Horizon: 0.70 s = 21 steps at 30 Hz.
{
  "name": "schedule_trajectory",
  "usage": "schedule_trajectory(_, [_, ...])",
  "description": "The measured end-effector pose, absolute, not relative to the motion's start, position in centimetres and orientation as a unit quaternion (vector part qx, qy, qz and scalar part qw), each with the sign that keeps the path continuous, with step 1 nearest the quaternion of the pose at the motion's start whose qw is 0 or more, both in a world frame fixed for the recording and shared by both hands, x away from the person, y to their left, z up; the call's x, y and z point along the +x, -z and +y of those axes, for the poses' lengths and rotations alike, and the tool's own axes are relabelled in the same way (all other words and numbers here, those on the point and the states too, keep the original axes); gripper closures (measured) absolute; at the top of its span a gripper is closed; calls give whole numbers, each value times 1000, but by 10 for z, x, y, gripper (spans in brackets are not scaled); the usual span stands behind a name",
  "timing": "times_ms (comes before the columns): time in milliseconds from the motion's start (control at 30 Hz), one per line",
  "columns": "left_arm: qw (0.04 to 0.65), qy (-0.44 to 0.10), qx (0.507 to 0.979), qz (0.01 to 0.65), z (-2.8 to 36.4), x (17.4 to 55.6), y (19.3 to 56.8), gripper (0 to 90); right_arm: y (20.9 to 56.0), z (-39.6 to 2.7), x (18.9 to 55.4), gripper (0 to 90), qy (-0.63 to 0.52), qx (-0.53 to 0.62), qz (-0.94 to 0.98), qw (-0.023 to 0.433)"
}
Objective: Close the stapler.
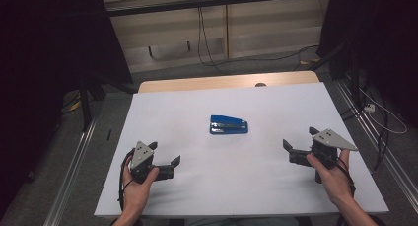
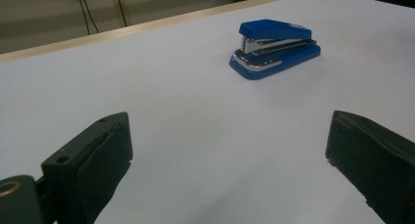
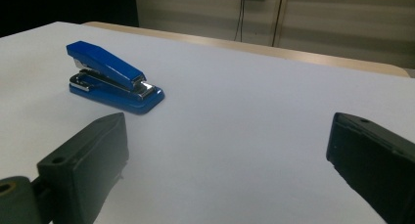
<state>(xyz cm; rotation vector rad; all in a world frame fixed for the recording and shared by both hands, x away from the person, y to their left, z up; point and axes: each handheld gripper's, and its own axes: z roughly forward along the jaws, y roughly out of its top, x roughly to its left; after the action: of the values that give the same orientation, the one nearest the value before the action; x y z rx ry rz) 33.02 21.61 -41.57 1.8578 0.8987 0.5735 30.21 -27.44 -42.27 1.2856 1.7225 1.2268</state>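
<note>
blue stapler (image 1: pixel 228 125) flat mid white surface (image 1: pixel 197 186); left claw (image 1: pixel 164 153) near-left of stapler, wide open, empty; right claw (image 1: pixel 299 140) near-right, wide open, empty

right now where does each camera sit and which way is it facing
High view: above the person's side, looking forward and down on the white table; both hands, left tool and right tool show.
Left gripper view: rides the left tool, facing the blue stapler between open jaws.
Right gripper view: rides the right tool, likewise.
All three share the stapler.
</note>
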Motion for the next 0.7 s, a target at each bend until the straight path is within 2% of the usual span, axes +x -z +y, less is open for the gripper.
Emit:
schedule_trajectory(433, [468,-238,767,369,228,318,422,37,431,-286,283,17,-451,500,657,338])
schedule_trajectory(700, [481,-238,750,386,231,312,421,36,432,-288,271,16,-451,506,651,341])
